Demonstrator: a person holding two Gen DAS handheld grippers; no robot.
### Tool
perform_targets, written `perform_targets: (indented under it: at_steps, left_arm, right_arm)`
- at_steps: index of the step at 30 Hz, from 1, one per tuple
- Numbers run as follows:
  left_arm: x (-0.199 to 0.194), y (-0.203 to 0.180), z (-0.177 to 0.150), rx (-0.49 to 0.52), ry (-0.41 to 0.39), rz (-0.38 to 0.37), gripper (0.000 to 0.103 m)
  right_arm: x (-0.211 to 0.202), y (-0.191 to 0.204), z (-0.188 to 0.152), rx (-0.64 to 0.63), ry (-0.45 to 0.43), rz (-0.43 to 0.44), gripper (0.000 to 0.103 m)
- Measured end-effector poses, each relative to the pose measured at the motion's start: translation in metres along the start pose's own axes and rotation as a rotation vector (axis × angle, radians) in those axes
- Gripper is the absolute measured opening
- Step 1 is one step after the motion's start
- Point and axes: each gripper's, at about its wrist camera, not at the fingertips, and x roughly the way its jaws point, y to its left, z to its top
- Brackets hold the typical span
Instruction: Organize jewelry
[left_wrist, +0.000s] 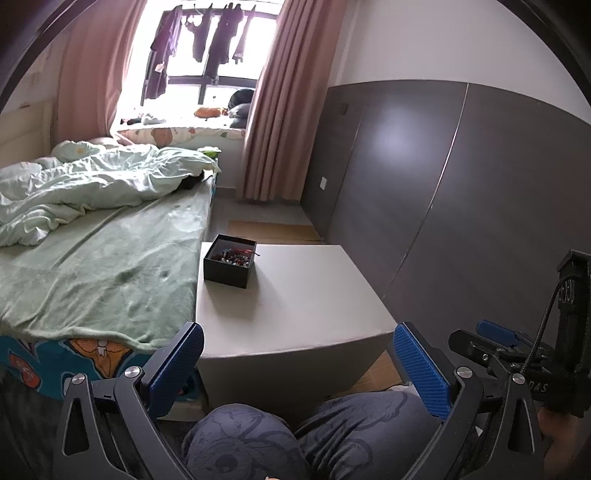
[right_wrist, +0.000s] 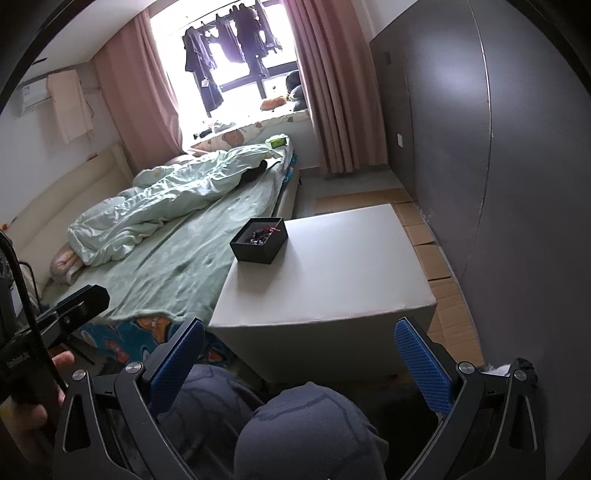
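A small black open box (left_wrist: 229, 263) holding a tangle of jewelry (left_wrist: 236, 256) sits on the far left part of a grey table (left_wrist: 295, 302). It also shows in the right wrist view (right_wrist: 258, 240), with jewelry (right_wrist: 263, 233) inside. My left gripper (left_wrist: 297, 365) is open and empty, held low in front of the table's near edge, above the person's knees. My right gripper (right_wrist: 299, 362) is open and empty, likewise short of the table (right_wrist: 332, 273). The right gripper also shows at the right edge of the left wrist view (left_wrist: 495, 341).
A bed with a green sheet (left_wrist: 103, 266) and a rumpled duvet (left_wrist: 92, 181) lies left of the table. A dark grey panelled wall (left_wrist: 461, 177) stands to the right. Cardboard (right_wrist: 432, 251) covers the floor between table and wall. The person's knees (left_wrist: 295, 439) are below the grippers.
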Motion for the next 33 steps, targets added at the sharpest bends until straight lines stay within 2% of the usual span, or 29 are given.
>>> perform_targets:
  at_steps: [33]
  left_arm:
    - [0.01,-0.015,-0.005,0.033,0.019,0.011,0.103]
  right_arm:
    - [0.001,-0.01,-0.007,0.027,0.006,-0.011,0.103]
